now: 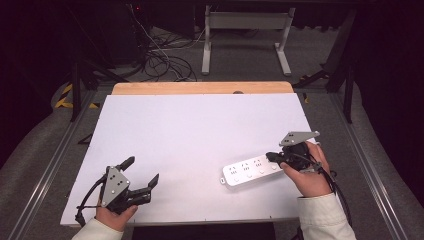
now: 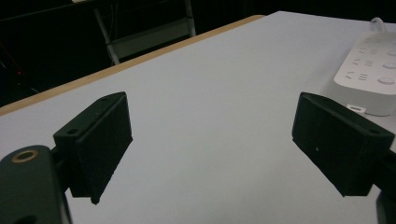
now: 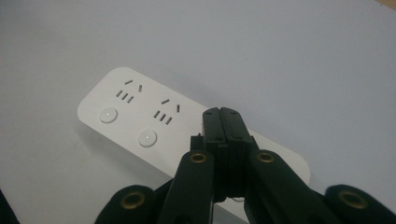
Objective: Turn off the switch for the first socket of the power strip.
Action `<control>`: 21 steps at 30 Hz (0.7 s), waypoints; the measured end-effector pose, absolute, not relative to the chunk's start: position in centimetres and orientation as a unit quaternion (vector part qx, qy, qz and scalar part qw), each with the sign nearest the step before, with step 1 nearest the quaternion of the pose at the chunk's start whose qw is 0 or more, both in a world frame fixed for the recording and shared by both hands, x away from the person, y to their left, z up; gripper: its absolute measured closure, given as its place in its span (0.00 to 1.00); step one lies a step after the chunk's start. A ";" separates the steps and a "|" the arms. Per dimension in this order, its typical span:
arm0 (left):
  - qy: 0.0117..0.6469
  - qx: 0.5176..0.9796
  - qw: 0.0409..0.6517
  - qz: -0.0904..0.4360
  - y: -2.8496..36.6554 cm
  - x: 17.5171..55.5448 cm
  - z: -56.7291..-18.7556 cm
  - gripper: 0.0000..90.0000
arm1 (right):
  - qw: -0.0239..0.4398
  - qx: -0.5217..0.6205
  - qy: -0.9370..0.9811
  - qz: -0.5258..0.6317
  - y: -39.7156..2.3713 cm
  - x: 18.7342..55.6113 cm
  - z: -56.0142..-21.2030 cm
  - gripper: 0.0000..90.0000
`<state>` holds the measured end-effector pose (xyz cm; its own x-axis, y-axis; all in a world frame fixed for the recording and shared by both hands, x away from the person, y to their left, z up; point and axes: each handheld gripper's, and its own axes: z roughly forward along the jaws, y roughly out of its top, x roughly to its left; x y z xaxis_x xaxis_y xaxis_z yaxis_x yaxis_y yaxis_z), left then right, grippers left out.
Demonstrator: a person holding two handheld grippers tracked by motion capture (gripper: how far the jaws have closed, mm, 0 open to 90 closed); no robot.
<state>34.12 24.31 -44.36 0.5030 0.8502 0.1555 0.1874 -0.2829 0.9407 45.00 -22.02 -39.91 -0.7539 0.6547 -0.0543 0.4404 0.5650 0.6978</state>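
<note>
A white power strip (image 1: 250, 171) with several sockets and round buttons lies flat on the white table (image 1: 200, 125), right of centre. My right gripper (image 1: 271, 157) is shut, its tips just above the strip's right end. In the right gripper view the closed jaws (image 3: 224, 119) meet with nothing between them, over the power strip (image 3: 126, 112). My left gripper (image 1: 141, 172) stands open near the front left corner, with nothing between its fingers. In the left gripper view the jaws (image 2: 219, 140) are spread wide over bare table, and the power strip (image 2: 371, 65) lies at the upper right.
A wooden strip (image 1: 202, 88) runs along the table's far edge. Beyond it stand a grey metal frame (image 1: 245, 30) and tangled cables (image 1: 160, 60) on the floor. Rails (image 1: 50, 165) flank the table on both sides.
</note>
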 end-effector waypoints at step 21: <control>0.362 0.721 0.479 0.347 24.4 34.1 -44.3 0.14 | 0.161 0.274 0.845 0.430 -22.3 42.8 -38.0 0.58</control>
<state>34.07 24.39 -44.32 0.4977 0.8535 0.1543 0.1888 -0.2802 0.9412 42.78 -22.35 -38.01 -0.7978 0.6019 -0.0353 0.3252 0.4788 0.8155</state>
